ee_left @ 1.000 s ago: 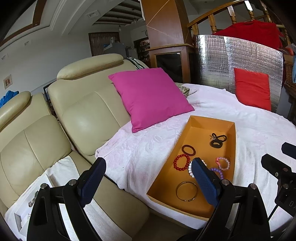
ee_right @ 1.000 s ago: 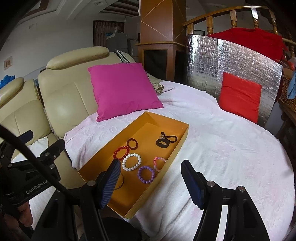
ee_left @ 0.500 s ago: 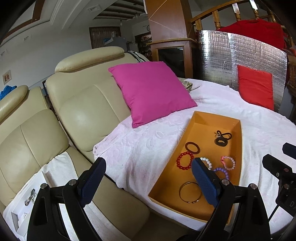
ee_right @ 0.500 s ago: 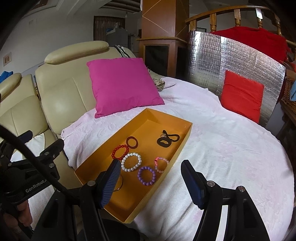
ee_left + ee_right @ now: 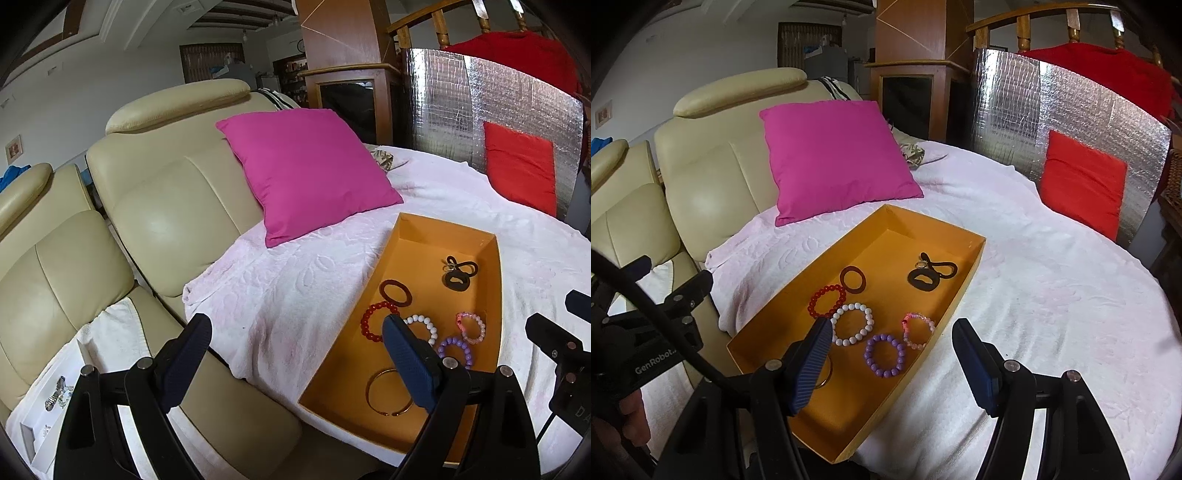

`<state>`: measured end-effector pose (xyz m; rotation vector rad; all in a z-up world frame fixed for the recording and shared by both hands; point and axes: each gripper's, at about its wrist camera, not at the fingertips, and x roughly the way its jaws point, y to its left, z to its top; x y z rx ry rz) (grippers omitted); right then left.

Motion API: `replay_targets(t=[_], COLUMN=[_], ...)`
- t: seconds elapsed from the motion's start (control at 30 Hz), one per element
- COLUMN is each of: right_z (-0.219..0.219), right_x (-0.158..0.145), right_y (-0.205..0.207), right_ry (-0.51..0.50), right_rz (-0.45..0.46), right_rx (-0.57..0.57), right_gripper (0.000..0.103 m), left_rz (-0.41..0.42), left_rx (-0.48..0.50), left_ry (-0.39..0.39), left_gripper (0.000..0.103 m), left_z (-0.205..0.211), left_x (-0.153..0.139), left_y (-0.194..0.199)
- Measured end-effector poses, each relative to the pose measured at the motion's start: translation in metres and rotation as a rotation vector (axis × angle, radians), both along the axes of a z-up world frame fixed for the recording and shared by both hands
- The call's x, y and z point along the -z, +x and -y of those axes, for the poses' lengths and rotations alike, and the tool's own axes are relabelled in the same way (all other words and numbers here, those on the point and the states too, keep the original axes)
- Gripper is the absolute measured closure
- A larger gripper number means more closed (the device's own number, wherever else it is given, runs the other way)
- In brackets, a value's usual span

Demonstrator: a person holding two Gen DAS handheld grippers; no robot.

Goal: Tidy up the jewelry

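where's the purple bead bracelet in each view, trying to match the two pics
Left wrist view: the purple bead bracelet lies low right in the orange tray, partly behind the left tool's right finger.
Right wrist view: it lies just below centre, near the tray's right wall, in full view.
Shared landmark: the white bead bracelet beside it; the pink cushion beyond the tray.

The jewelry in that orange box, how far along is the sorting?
Nothing looks sorted yet: the bead bracelets, like the white bead bracelet, lie loose in the orange cardboard box. Nothing is in hand; the left gripper and right gripper are open and empty. All picking remains.
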<state>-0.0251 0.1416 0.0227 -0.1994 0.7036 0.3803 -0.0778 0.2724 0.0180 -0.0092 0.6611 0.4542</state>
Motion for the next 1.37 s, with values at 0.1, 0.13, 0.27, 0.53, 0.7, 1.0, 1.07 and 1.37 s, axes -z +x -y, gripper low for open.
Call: replay_targets(t=[0.1, 0.13, 0.27, 0.53, 0.7, 1.0, 1.07, 1.37], right_z=[-0.001, -0.001, 0.000, 0.000, 0.000, -0.003, -0.002, 0.022], right_x=[0.003, 0.004, 0.007, 0.013, 0.013, 0.011, 0.009, 0.005], right_y=[0.004, 0.005, 0.010, 0.013, 0.013, 0.008, 0.006, 0.009], right_ry=[-0.004, -0.003, 0.000, -0.001, 0.008, 0.012, 0.013, 0.051], right_rz=[-0.002, -0.004, -0.010, -0.022, -0.021, -0.017, -0.013, 0.009], right_rx=[-0.001, -0.001, 0.005, 0.000, -0.004, -0.010, -0.010, 0.022], right_gripper=[0.032, 0.032, 0.032, 0.032, 0.032, 0.032, 0.032, 0.032], left_rz=[-0.009, -0.011, -0.018, -0.028, -0.030, -0.026, -0.020, -0.007], left_rx=[-0.003, -0.003, -0.001, 0.004, -0.003, -0.008, -0.006, 0.085], left_ry=[-0.004, -0.004, -0.008, -0.001, 0.008, 0.011, 0.011, 0.060], left_gripper=[0.009, 0.009, 0.009, 0.009, 0.009, 0.009, 0.009, 0.009], left_z=[-0.002, -0.002, -0.003, 0.001, 0.002, 0.000, 0.000, 0.036], left_x=[0.003, 0.004, 0.007, 0.010, 0.009, 0.006, 0.004, -0.012], left_y=[0.006, 0.008, 0.013, 0.017, 0.016, 0.010, 0.008, 0.018])
